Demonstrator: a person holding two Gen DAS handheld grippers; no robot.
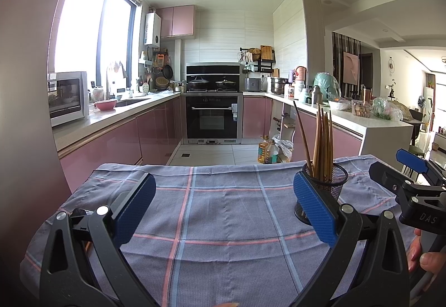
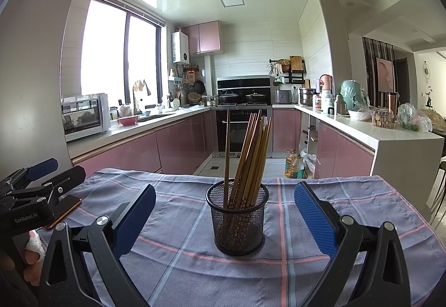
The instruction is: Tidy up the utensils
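Observation:
A black mesh cup (image 2: 237,219) stands upright on the checked blue cloth (image 2: 348,212), with several wooden chopsticks (image 2: 252,156) leaning in it. My right gripper (image 2: 225,215) is open, its blue pads wide on either side of the cup, apart from it. In the left wrist view the same cup (image 1: 330,190) with its chopsticks (image 1: 322,145) sits just behind my right-hand blue pad. My left gripper (image 1: 224,210) is open over bare cloth (image 1: 223,209) with nothing between its fingers.
The other gripper (image 1: 412,184) enters the left wrist view at the right edge, held by a hand (image 1: 423,254). A phone (image 2: 65,209) lies on the cloth's left side under the left gripper's body. Beyond the table edge are pink cabinets (image 2: 178,142), an oven (image 1: 213,117) and oil bottles (image 2: 294,164) on the floor.

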